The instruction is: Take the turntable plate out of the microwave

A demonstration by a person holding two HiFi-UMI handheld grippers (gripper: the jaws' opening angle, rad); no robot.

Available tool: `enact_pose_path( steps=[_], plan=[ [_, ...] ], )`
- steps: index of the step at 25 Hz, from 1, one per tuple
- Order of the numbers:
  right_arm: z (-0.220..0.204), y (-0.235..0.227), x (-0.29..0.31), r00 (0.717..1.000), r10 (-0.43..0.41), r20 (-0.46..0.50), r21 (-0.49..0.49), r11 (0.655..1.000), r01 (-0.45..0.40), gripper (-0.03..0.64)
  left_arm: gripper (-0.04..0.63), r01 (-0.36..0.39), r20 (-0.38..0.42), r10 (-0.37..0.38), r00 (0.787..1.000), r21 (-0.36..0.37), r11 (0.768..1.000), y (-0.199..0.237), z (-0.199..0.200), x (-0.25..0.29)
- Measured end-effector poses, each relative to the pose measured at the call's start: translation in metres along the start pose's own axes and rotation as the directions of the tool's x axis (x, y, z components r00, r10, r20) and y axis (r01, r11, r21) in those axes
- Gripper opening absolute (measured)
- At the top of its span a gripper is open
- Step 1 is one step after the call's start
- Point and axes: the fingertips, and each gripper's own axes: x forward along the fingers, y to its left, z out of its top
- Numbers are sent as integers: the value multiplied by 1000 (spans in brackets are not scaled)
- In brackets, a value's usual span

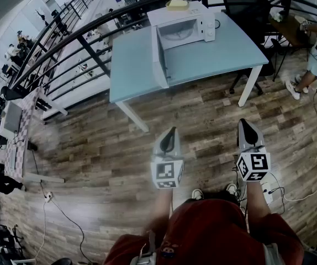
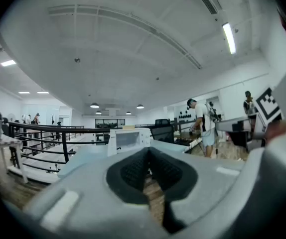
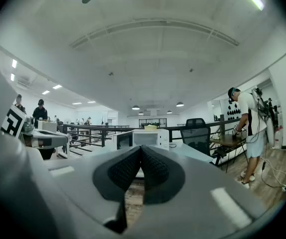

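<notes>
Turntable plate point(image 1: 175, 33) sits inside microwave point(image 1: 202, 24), door point(image 1: 159, 59) swung open, on blue table point(image 1: 131, 70). Left gripper point(image 1: 172, 131) and right gripper point(image 1: 242, 122): jaws pressed together, empty, well short of table.

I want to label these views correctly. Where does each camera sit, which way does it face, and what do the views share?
Head view: on the person's head, looking steeply down at floor, table and open microwave; shows left tool, right tool, forearms, red shirt.
Left gripper view: on the left tool, facing level toward the microwave; its shut jaws show.
Right gripper view: on the right tool, facing level toward the microwave; its shut jaws show.
Shared: all show microwave and table.
</notes>
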Motion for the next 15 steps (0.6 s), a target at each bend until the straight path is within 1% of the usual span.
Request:
enact_pose_path(
  steps=[10, 15],
  plan=[
    [-1, 21, 9, 1000, -12, -6, -11, 1000, 12, 2, 0, 11, 1, -11, 1000, 3, 1000, 20, -4, -2],
    [-7, 15, 14, 1000, -31, 0, 14, 999, 31, 2, 0, 29, -13, -29, 999, -13, 999, 20, -13, 7]
  ],
)
